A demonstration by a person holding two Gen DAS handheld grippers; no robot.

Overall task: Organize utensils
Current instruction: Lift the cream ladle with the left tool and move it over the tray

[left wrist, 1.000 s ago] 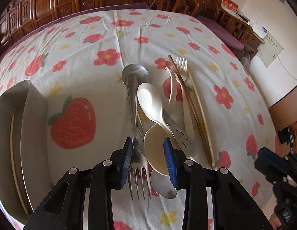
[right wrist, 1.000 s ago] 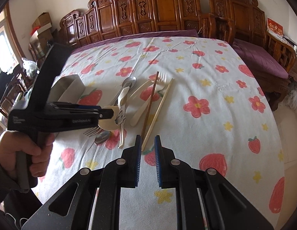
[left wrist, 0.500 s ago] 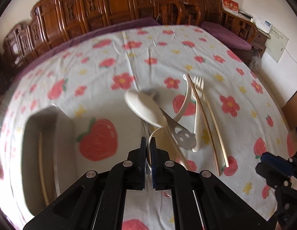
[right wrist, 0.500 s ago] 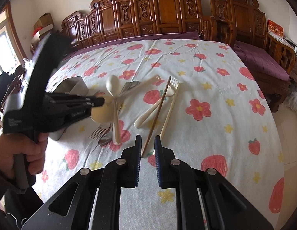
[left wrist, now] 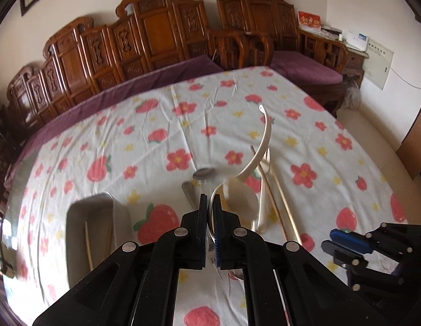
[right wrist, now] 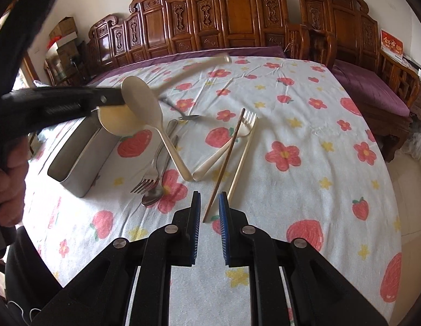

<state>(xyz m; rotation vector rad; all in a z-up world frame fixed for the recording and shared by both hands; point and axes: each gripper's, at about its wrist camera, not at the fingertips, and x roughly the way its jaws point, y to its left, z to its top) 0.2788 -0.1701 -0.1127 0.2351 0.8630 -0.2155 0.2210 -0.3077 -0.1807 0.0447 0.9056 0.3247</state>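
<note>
My left gripper (left wrist: 209, 199) is shut on the bowl of a cream spoon (left wrist: 264, 141) and holds it in the air, handle pointing up and away; it also shows in the right wrist view (right wrist: 121, 121). A second cream spoon (right wrist: 145, 103) hangs against it, its handle tip touching the cloth. The metal utensil box (right wrist: 80, 157) lies on the table to the left, with a chopstick (left wrist: 88, 240) in it. On the cloth lie a steel fork (right wrist: 149, 175), a steel spoon (right wrist: 153, 197), a cream fork (right wrist: 237, 133) and two chopsticks (right wrist: 224, 165). My right gripper (right wrist: 209, 205) is slightly open and empty, just before the dark chopstick's near end.
The table has a white cloth (right wrist: 305, 125) with strawberries and flowers. Carved wooden chairs (right wrist: 237, 19) stand along its far side, with purple cushions (right wrist: 368, 87). The table's right edge drops to a pale floor (left wrist: 379, 135).
My left gripper closed on the cream spoon's bowl and lifted it well above the pile, toward the metal box. A second cream spoon rose with it. The right gripper stayed put.
</note>
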